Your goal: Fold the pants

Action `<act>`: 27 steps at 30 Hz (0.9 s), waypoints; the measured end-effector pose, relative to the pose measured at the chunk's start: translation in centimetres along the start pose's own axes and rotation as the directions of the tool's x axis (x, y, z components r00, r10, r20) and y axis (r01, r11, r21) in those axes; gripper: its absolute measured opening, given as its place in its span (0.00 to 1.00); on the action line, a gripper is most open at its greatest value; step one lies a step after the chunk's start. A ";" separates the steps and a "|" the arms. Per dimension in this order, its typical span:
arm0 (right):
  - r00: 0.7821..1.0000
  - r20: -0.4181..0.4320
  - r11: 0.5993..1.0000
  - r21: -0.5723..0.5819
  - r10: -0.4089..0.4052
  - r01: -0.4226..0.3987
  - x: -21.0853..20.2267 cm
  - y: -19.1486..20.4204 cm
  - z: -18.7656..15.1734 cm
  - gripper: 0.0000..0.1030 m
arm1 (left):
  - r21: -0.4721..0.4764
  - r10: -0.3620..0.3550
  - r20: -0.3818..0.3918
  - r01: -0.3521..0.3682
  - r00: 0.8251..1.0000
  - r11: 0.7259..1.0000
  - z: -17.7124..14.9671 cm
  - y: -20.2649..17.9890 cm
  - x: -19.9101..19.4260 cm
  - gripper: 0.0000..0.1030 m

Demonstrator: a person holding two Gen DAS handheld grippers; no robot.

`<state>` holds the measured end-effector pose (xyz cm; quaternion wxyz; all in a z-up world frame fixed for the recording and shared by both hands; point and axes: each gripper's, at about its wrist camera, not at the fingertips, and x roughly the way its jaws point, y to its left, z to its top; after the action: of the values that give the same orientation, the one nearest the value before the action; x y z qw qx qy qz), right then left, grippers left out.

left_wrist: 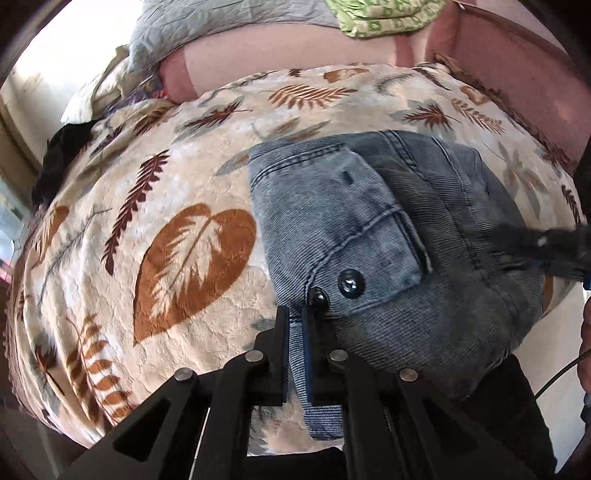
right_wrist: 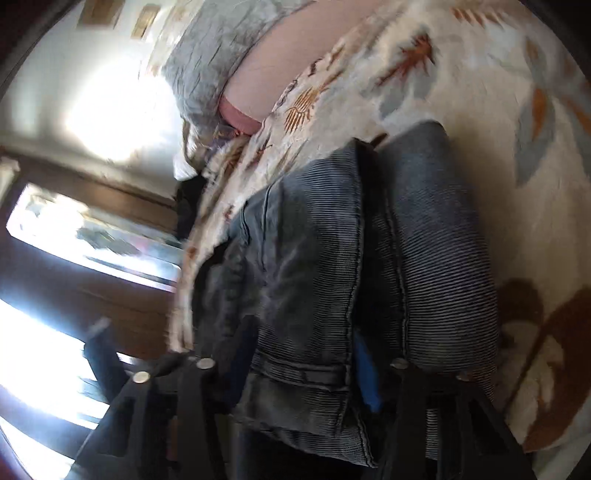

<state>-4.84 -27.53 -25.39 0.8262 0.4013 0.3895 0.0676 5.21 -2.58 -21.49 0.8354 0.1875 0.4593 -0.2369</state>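
Note:
Faded blue-grey denim pants [left_wrist: 388, 236] lie bunched in a folded stack on a leaf-print blanket. My left gripper [left_wrist: 295, 317] is shut on the waistband edge beside two dark buttons [left_wrist: 351, 283]. A belt loop hangs down between its fingers. My right gripper [right_wrist: 306, 332] straddles a thick folded layer of the pants [right_wrist: 306, 266], with one finger [right_wrist: 365, 373] tucked into the fold; the view is blurred. It also shows as a dark blur at the right of the left wrist view [left_wrist: 546, 243].
The cream blanket with brown and grey leaves [left_wrist: 147, 229] covers the bed. Grey pillow [left_wrist: 192, 33], green patterned cloth [left_wrist: 384, 16] and pink sheet [left_wrist: 280, 55] lie at the far end. Dark clothing [left_wrist: 59, 155] sits at the left edge. A bright window [right_wrist: 92, 229] is beside the bed.

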 end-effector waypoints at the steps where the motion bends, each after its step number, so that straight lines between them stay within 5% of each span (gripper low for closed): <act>1: 1.000 -0.004 0.999 -0.037 -0.005 0.005 0.1 1.0 -0.2 0.15 | -0.015 -0.017 -0.007 0.017 1.000 1.000 0.1 0.2 -0.1 0.03; 8: 0.983 0.185 0.991 -0.136 0.015 0.011 -6.1 4.6 0.8 0.13 | 0.049 -0.082 0.054 0.079 0.995 0.996 1.7 -3.3 -2.2 0.04; 12: 0.970 0.234 0.984 -0.143 -0.070 0.105 -8.0 3.4 0.8 0.13 | 0.099 -0.004 0.003 0.004 1.000 0.995 2.3 -6.4 -0.1 0.08; 15: 0.990 0.053 0.991 -0.014 -0.128 0.129 -3.9 -1.3 0.7 0.20 | 0.085 0.042 -0.046 -0.038 0.998 0.996 2.1 -6.3 1.6 0.08; 16: 0.992 0.020 0.992 0.021 -0.128 0.128 -3.0 -2.1 0.5 0.31 | 0.075 0.022 -0.039 -0.019 0.999 0.997 2.0 -5.9 1.2 0.09; 18: 0.998 0.031 0.996 0.071 -0.055 0.053 -3.0 -3.2 -0.1 0.35 | 0.054 0.023 -0.046 -0.021 0.999 0.998 1.9 -4.6 0.6 0.09; 20: 0.997 0.052 0.994 0.081 0.064 -0.068 -4.0 -3.2 0.0 0.55 | 0.028 0.055 -0.059 -0.053 0.997 0.998 1.6 -3.0 0.8 0.13; 22: 0.993 0.048 0.992 0.060 0.112 -0.114 -4.8 -2.6 0.3 0.64 | 0.002 0.057 -0.070 -0.057 0.996 0.998 1.4 -2.0 1.4 0.29; 27: 0.985 -0.077 0.978 0.158 0.152 -0.139 -2.4 -4.3 -0.5 0.66 | 0.023 0.071 -0.043 -0.070 0.997 0.997 0.7 -2.1 1.8 0.29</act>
<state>-7.72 -31.14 -27.18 0.7680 0.4871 0.3994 0.1157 5.34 -5.08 -22.87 0.8309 0.2175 0.4681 -0.2079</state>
